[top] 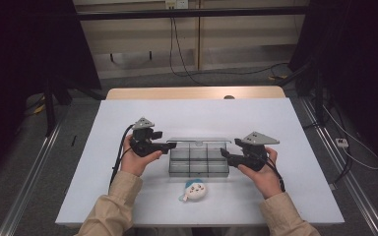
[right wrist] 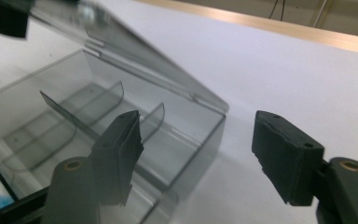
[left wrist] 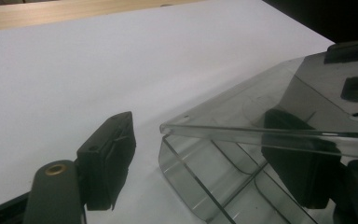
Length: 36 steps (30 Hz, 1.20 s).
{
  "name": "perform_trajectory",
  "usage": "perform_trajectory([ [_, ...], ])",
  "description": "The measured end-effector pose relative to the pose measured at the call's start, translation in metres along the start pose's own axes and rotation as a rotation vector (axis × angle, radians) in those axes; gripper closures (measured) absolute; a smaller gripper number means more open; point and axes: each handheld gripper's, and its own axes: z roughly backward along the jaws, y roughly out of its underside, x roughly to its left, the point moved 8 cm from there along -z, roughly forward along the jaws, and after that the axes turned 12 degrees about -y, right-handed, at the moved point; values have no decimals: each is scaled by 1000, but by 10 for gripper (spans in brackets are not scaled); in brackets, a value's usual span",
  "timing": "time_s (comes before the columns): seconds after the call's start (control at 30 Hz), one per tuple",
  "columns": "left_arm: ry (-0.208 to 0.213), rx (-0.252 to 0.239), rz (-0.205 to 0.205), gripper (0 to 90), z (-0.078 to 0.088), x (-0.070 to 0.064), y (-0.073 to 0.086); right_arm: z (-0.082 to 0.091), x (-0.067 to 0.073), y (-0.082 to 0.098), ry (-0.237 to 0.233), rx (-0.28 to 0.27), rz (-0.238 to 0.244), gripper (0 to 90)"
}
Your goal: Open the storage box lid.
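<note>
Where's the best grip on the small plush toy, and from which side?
Grip the plush toy across its round white body, coming from above, probably with the right gripper, whose jaws stand open. It lies free on the table, near side of the clear box, nothing crowding it.

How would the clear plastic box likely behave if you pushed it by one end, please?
The box looks thin-walled and empty, so probably light; it would likely slide easily on the smooth white table. Its walls look rigid, so it should move as one piece. The lid stands half-raised and might swing or drop shut when nudged.
</note>
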Motion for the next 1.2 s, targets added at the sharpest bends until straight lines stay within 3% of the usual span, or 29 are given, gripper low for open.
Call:
perform_trajectory([
  [0.23,4,2,-7,309,-3,1,0,-10,2,-15,-23,-29,25,437],
  [0.47,9,-4,-9,325,-5,0,-3,-12,1,-21,-34,-49,20,507],
  [0.83,15,-6,-20,347,-9,0,-5,-17,0,-24,-35,-41,41,526],
  [1.2,21,-23,0,393,-14,1,-14,-22,-5,-30,-40,-48,14,552],
])
